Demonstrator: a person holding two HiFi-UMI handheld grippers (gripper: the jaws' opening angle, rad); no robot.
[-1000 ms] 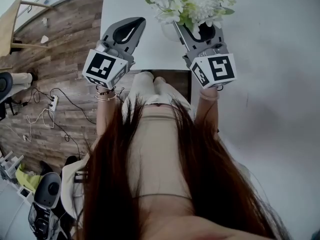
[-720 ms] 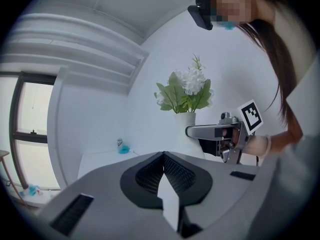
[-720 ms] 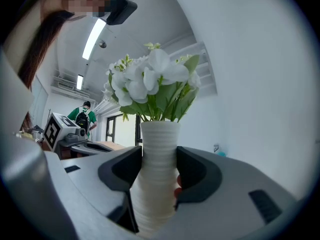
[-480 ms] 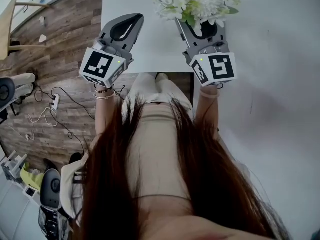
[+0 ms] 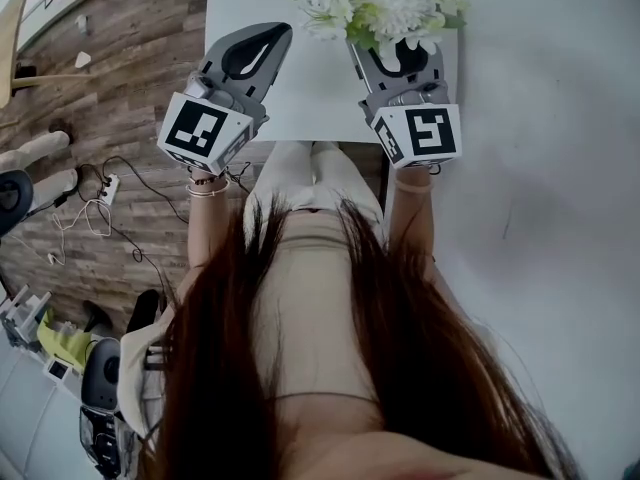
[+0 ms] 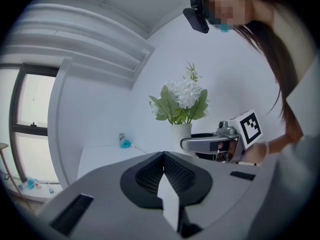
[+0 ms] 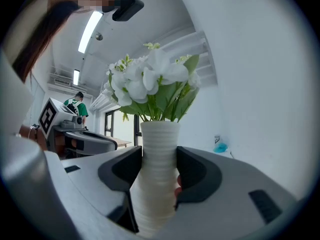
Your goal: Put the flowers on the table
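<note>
A bunch of white flowers [image 5: 385, 3] with green leaves stands in a ribbed white vase [image 7: 157, 174]. My right gripper [image 5: 400, 53] is shut on the vase's narrow neck, a jaw on each side. It holds the vase over the near edge of the white table [image 5: 300, 98]. The vase's foot is hidden, so I cannot tell if it rests on the table. In the left gripper view, flowers [image 6: 182, 96] and right gripper [image 6: 210, 144] show to the right. My left gripper [image 5: 262, 40] hovers beside it at the table's near left edge, shut with nothing in it.
A small blue-based bottle [image 6: 123, 141] stands at the table's far end. Wooden floor [image 5: 130, 88] with cables and a power strip [image 5: 105, 203] lies to the left. A white wall [image 5: 560, 168] runs along the right. A person in green [image 7: 77, 104] stands far off.
Both grippers and the flowers have crept a little forward over the table edge. The right gripper's hold on the vase is unchanged.
</note>
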